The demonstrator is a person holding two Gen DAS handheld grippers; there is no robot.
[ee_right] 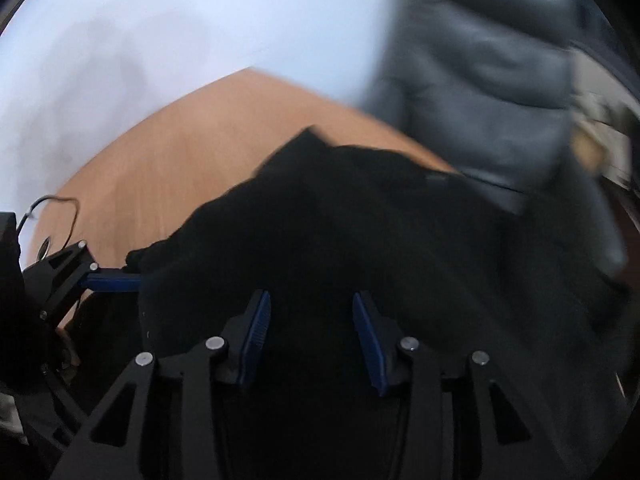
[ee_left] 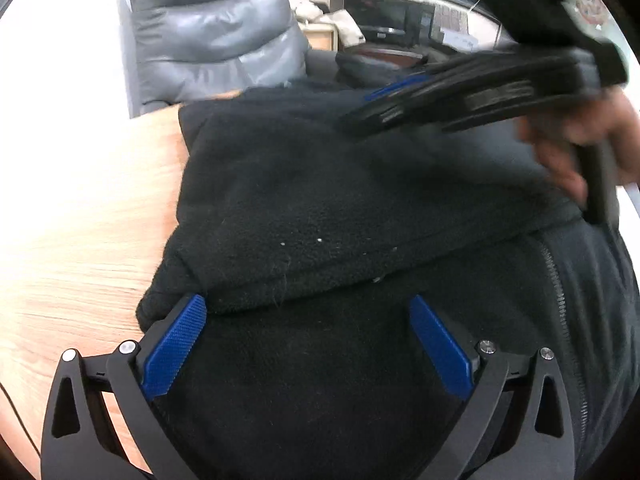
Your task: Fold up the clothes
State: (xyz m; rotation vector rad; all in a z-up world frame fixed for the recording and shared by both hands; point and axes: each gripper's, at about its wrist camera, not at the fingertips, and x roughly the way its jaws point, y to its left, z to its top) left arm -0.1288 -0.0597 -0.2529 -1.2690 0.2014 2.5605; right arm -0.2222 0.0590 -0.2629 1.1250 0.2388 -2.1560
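A black fleece garment (ee_left: 320, 208) lies folded on a light wooden table (ee_left: 80, 220), with a zipper (ee_left: 560, 320) running down its right side. My left gripper (ee_left: 308, 320) is open just above the garment's near fold, holding nothing. My right gripper (ee_left: 400, 108) shows blurred at the upper right of the left wrist view, held in a hand above the garment's far side. In the right wrist view the right gripper (ee_right: 310, 312) is open over the black garment (ee_right: 360, 220), holding nothing. The left gripper's fingers (ee_right: 112, 282) show at the left edge.
A grey padded leather chair (ee_left: 216, 36) stands behind the table; it also shows in the right wrist view (ee_right: 480, 80). Desks and monitors (ee_left: 384, 20) sit far back. A thin cable (ee_right: 52, 204) lies on the table (ee_right: 180, 160) at the left.
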